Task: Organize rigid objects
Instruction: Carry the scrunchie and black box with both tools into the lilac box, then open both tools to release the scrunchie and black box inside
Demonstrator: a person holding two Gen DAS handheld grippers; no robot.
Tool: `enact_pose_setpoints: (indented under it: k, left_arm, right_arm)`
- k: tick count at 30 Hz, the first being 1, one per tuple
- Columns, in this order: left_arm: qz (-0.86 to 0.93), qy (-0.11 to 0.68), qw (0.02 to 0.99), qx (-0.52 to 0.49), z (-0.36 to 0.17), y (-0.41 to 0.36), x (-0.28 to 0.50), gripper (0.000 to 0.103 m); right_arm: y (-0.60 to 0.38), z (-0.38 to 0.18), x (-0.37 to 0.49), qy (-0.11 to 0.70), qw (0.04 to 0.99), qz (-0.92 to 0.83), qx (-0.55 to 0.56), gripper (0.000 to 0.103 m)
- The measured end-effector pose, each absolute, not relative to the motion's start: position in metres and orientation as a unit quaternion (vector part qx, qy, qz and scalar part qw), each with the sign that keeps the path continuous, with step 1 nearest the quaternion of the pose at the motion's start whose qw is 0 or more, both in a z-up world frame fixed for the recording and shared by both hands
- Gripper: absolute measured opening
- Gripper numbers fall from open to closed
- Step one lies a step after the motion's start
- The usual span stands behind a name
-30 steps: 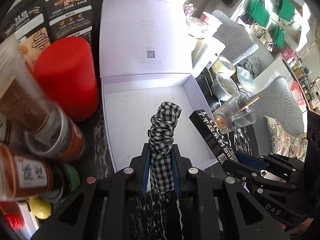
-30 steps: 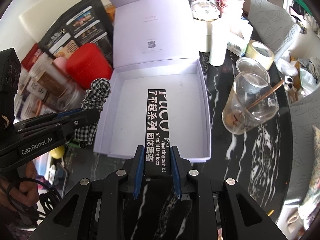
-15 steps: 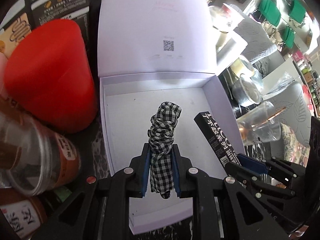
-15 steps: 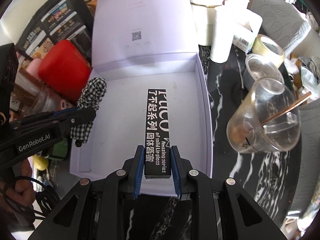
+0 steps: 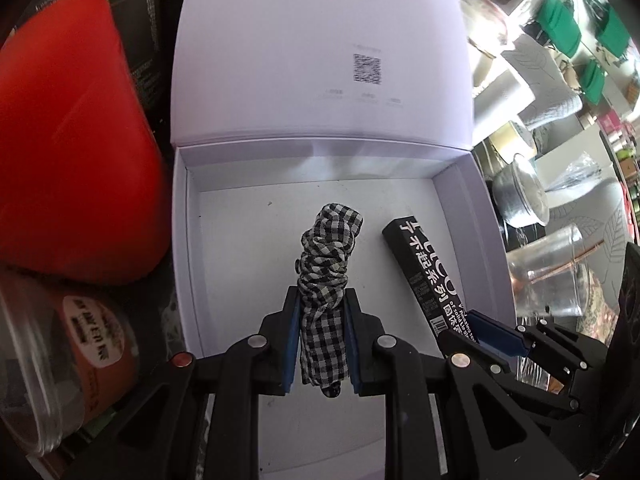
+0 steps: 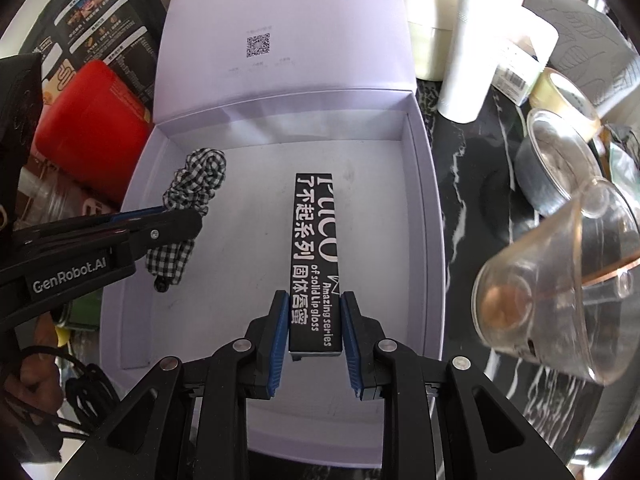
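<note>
While clamped in the left hand-held gripper (image 5: 322,344) beside the black lip-gloss carton (image 6: 316,264) pinched by the right hand-held gripper (image 6: 315,346), hangs checked scrunchie (image 5: 326,280) lengthwise over the open white box (image 6: 426,184), long axes toward hinged lid.

The red tin (image 5: 72,140) is cut off by the left wrist view's edge. The brown jar's (image 5: 68,364) label is too blurred to read. The box lid's (image 6: 280,28) small print is illegible, its top cropped.
</note>
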State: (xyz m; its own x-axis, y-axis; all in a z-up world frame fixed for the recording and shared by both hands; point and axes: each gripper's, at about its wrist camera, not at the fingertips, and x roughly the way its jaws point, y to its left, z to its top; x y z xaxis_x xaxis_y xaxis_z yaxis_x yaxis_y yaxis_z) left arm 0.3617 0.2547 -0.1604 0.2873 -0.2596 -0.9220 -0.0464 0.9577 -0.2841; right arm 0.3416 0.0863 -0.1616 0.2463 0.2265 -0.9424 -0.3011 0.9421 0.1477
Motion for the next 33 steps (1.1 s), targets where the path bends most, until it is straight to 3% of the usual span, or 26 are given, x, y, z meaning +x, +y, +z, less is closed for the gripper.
enact_pose_setpoints:
  k: [19,22,28,30,31,32,33]
  left_arm:
    - [-0.044,0.624,0.772,-0.108,-0.177,0.246,0.388,0.020]
    - [-0.040,0.636,0.764,-0.098,-0.178,0.241,0.391,0.020]
    - [-0.014,0.627,0.776,-0.069,-0.163,0.236,0.385,0.024]
    - [-0.014,0.626,0.777,-0.067,-0.159,0.234,0.384,0.029]
    - [-0.015,0.628,0.776,-0.066,-0.156,0.234,0.384,0.047]
    - [-0.015,0.626,0.777,-0.066,-0.154,0.234,0.384,0.076]
    - [-0.021,0.621,0.780,-0.073,-0.149,0.234,0.382,0.084]
  right_arm:
    - [0.103,-0.175,0.347,0.588,0.792,0.151,-0.055,0.026]
    - [0.102,-0.172,0.344,0.589,0.793,0.146,-0.053,0.035]
    - [0.095,-0.158,0.336,0.583,0.798,0.139,-0.055,0.037]
    - [0.090,-0.154,0.339,0.582,0.800,0.135,-0.053,0.037]
    - [0.088,-0.151,0.337,0.581,0.801,0.134,-0.052,0.037]
    - [0.087,-0.149,0.335,0.580,0.802,0.132,-0.051,0.037]
    - [0.086,-0.146,0.334,0.579,0.804,0.129,-0.050,0.037]
